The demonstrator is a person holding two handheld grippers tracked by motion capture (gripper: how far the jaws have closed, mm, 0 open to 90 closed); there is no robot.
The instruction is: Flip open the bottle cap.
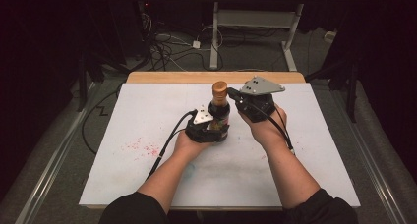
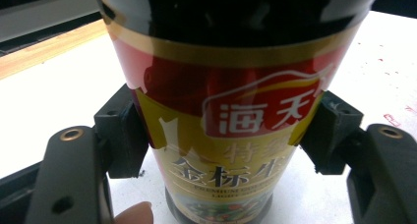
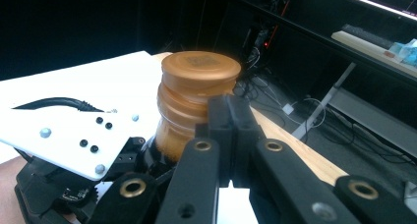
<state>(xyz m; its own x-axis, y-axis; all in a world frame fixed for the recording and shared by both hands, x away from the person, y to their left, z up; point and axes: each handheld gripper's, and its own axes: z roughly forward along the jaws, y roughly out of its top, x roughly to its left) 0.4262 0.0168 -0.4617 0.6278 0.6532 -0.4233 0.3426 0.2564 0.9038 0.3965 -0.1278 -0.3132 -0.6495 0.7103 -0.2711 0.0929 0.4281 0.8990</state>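
A: At table centre, the sauce bottle (image 1: 219,117) stood upright, the left gripper (image 1: 209,128) clamped round its labelled body.
B: Right gripper (image 1: 235,94)?
A: Jaws together, empty, beside the brown cap (image 3: 200,74). Cap on; opening presumably remained.

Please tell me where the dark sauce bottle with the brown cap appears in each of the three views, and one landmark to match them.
High view: the bottle stands at the centre, on the white table.
Left gripper view: its red and gold label takes up the middle, held between the left gripper pads.
Right gripper view: its brown cap is at centre, just beyond the shut right gripper.
Shared landmark: the table's wooden far edge.
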